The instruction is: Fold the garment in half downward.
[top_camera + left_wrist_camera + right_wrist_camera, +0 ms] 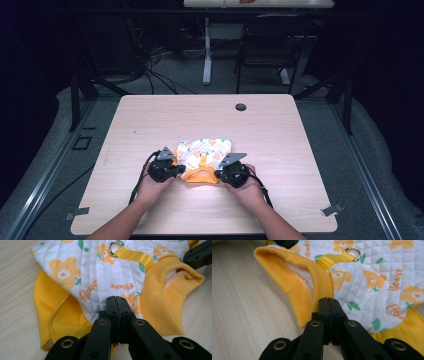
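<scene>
We see a small quilted pet garment (205, 150), white with orange flowers and the word "flower" printed on it, lying flat near the middle of the worktop (150, 120), a little toward the person's side. A yellow ribbed collar (304, 285) stands open at its near edge, yellow ribbed trim (47, 307) borders its side, and a yellow webbing strap (136, 256) with a metal ring (114, 245) runs along its back. The left hand-held gripper (167, 169) sits at the garment's near left edge and the right hand-held gripper (231, 172) at its near right, beside the collar, each in one of the person's hands. In the left gripper view the jaws are pressed together with their tips lying over the quilted edge; in the right gripper view the jaws are likewise pressed together, at the seam where the collar meets the quilting. Whether either pair has fabric pinched between its pads we cannot tell, since no cloth shows in the gap. We judge this to be the start of handling the garment, with both tools placed at its near edge for a fold or a lift. The next move, we think, calls for a sure hold on both sides at once, then an even, matched motion so the cloth does not skew or slip
</scene>
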`<state>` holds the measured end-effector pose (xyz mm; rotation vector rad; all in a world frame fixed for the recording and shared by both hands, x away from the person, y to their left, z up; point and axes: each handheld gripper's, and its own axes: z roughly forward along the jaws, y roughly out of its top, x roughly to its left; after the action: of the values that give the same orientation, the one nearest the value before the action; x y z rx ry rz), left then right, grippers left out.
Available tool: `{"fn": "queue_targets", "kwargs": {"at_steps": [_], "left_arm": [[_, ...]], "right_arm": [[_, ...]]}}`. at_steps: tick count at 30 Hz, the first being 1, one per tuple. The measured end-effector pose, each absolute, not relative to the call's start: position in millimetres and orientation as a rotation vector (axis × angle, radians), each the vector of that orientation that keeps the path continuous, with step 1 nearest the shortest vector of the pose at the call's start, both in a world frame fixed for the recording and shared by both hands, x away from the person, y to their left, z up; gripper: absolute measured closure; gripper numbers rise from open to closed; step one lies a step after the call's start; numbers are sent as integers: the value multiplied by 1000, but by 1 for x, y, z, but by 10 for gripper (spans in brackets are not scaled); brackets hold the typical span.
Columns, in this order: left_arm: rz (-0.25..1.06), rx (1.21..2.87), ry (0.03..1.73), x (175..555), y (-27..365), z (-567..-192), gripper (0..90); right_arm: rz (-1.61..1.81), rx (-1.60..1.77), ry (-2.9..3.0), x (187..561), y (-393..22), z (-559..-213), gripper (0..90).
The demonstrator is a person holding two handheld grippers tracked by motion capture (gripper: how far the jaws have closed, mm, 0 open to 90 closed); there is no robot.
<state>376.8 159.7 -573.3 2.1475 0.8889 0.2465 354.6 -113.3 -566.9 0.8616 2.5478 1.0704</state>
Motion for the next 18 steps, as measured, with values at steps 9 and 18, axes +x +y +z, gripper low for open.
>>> {"fn": "queue_targets", "kwargs": {"at_steps": [9,18], "left_arm": [[251,2110,853,366,167,-552,895],[257,2106,834,348,178,-542,884]], "right_arm": [[1116,797,2524,340,-119,-546,884],[1146,786,2510,322,-135,-534,876]]}}
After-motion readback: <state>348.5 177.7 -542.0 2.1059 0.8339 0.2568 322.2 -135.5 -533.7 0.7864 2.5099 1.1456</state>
